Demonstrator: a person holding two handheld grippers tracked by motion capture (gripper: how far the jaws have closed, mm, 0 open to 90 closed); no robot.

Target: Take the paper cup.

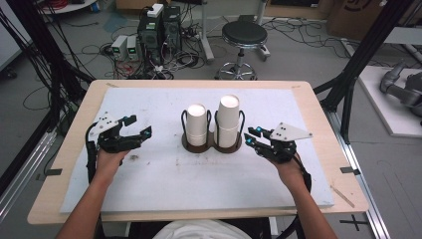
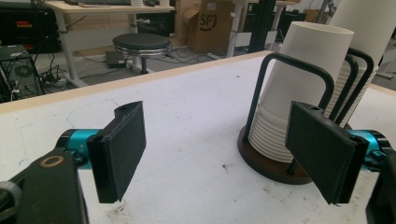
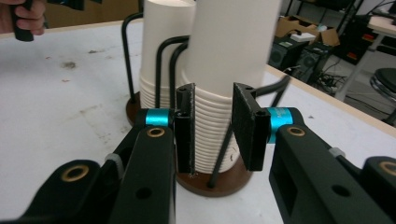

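1. Biggest thing first: the desk (image 1: 149, 174) has a white sheet on it, and the dark two-slot cup holder (image 1: 209, 146) sits dead centre. It looks like it just rests there, so a sideways nudge from either gripper could probably skid the whole thing.

2. The right cup stack (image 1: 228, 119) is the taller one, in the holder's right slot, and it's what the right gripper (image 3: 215, 128) is going for. The left cup stack (image 1: 197, 123) stands right beside it. Knock one and I'd guess the other wobbles too.

3. The right gripper's fingers (image 3: 246, 130) are partly closed, with the stack's ribbed rims just behind the gap and not clamped. One of the holder's wire hoops (image 3: 224, 149) runs right through that gap. If the fingers close here, they could pinch wire rather than cup, or grab several nested cups at once.

4. The left gripper (image 1: 135, 130) hovers over the desk well left of the holder, fingers wide apart and holding nothing.

5. Hard to tell: how many cups are in each stack, and whether the right gripper's pads touch the rims. The top of the taller stack is cut off in both gripper views.
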